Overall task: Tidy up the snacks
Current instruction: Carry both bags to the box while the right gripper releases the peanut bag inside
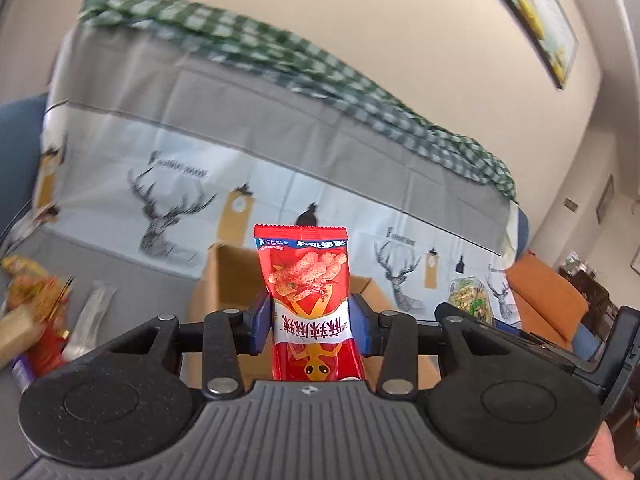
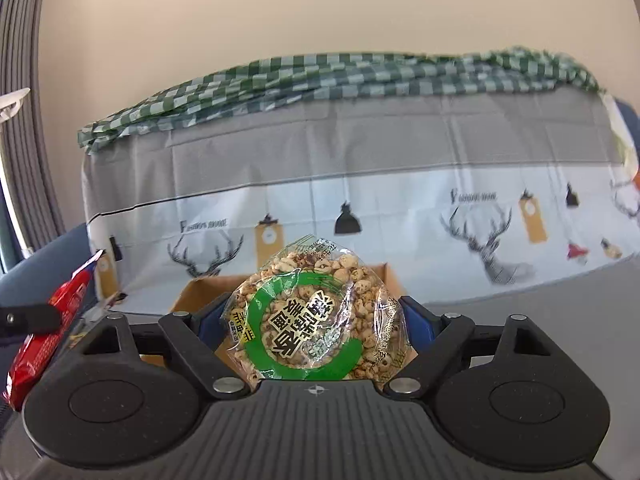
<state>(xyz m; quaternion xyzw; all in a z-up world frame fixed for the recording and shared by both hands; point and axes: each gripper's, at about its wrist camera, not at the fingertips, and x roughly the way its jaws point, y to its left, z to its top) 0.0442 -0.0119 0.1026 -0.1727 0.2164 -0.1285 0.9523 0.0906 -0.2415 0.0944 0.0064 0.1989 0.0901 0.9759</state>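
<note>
- Red snack packet (image 1: pixel 310 300): upright and upside down (print inverted), pinched between the blue pads (image 1: pixel 260 330) of the left gripper (image 1: pixel 311 328). Jaws closed down to packet width, pads touching both side edges. Packet sits in front of the cardboard box (image 1: pixel 224 280), above its open top.
- Same red packet also shows at the left edge of the right wrist view (image 2: pixel 48 332), held by the other gripper's black finger.
- Round puffed-grain cake (image 2: pixel 316 312), clear wrapper with green ring label: clamped in the right gripper (image 2: pixel 316 320). Jaws about half open, blue pads (image 2: pixel 420 324) pressing the wrapper on both sides. It hides most of the box (image 2: pixel 200 292) behind it.
- Box: brown, flaps up, standing on the grey cloth-covered seat (image 1: pixel 132 280), near the deer-print cover (image 2: pixel 400 216) on the backrest.
- Loose snack pile (image 1: pixel 36 312) at the seat's left edge, well apart from the box; blurred, individual items not clear.
- Green checked cloth (image 2: pixel 340 76) lies along the top edge of the backrest.
- Orange cushion (image 1: pixel 544 300) at the right end of the seat.
</note>
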